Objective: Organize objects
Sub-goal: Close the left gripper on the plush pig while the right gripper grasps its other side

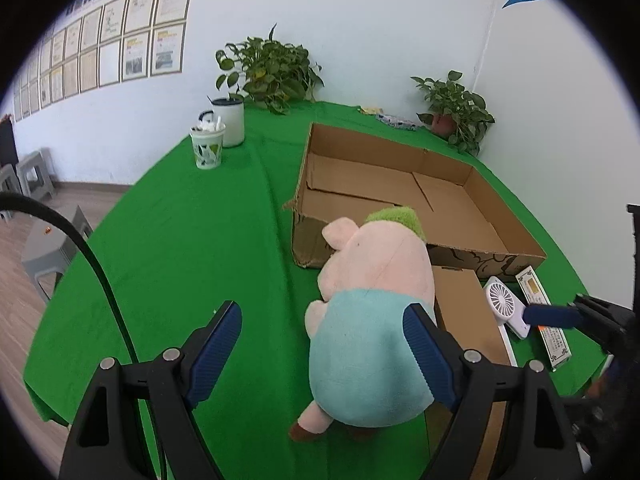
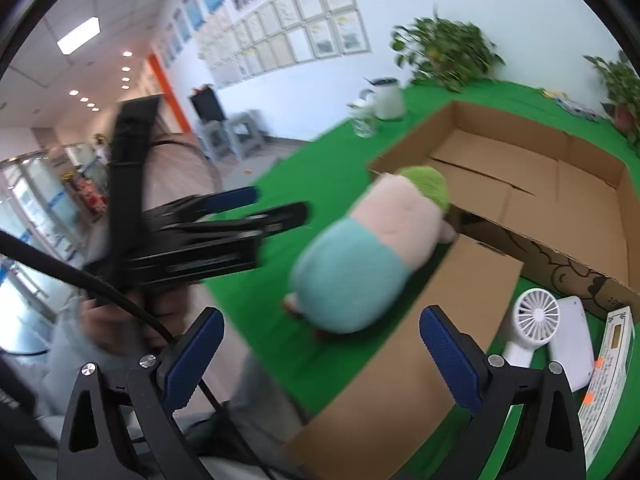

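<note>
A plush pig (image 1: 372, 300) with a pink head, green tuft and teal body lies face down on the green tablecloth (image 1: 180, 260), its head against the near wall of an open cardboard box (image 1: 360, 140). My left gripper (image 1: 324, 344) is open just behind the pig; its right finger overlaps the teal body and its left finger stands clear. In the right wrist view my right gripper (image 2: 322, 354) is open with nothing between its fingers, above a loose cardboard flap (image 2: 420, 340). The pig (image 2: 360, 256) lies ahead of it, and the left gripper (image 2: 276, 204) reaches in from the left.
A white hand fan (image 2: 536, 316), a white flat device (image 2: 572, 340) and a printed carton (image 2: 608, 368) lie right of the flap. A patterned cup (image 1: 207, 146), a white jug (image 1: 232, 122) and two potted plants (image 1: 272, 68) (image 1: 456, 108) stand at the back. Grey stools (image 1: 40, 248) stand left of the table.
</note>
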The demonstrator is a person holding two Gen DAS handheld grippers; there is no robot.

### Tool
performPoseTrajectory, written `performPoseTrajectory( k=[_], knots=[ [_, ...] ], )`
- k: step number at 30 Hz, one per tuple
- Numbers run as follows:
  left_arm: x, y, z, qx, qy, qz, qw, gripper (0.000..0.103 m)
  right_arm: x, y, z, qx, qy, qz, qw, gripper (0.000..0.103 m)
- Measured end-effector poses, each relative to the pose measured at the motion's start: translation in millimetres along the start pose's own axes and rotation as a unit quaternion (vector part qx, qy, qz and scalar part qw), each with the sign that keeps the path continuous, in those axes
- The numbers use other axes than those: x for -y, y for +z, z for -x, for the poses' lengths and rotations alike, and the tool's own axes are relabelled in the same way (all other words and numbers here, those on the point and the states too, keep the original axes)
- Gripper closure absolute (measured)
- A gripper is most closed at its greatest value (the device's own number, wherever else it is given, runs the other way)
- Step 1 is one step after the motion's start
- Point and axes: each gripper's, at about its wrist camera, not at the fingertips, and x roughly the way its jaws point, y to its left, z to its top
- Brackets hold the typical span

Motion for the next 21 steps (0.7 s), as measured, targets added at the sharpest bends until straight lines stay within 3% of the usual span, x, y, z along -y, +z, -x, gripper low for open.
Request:
performPoseTrajectory(
  k=[4, 9, 14, 21],
  knots=[
    [7.8, -6.9, -20.1, -0.024, -0.029, -0.015, 0.9992, 0.02, 37.8, 6.1, -28.9, -0.02, -0.076, -0.008, 0.997, 0.005],
    [15.8, -12.4, -36.0, -0.038, -0.078, -0.012, 0.9962, 0.02, 53.4, 15.5, -38.1, -0.006, -0.167, 0.038, 0.985, 0.005],
    [16.7, -18.9, -38.5, -0.041, -0.098, -0.009, 0.9943, 0.019, 53.2, 33.1, -39.3, 0.011, -0.11, 0.037, 0.993, 0.005],
    [5.3, -25.1, -34.8, -0.034, -0.099, 0.008, 0.9945, 0.019, 61.3, 54.4, -76.9, -0.019, -0.021, -0.016, 0.999, 0.011]
  ],
)
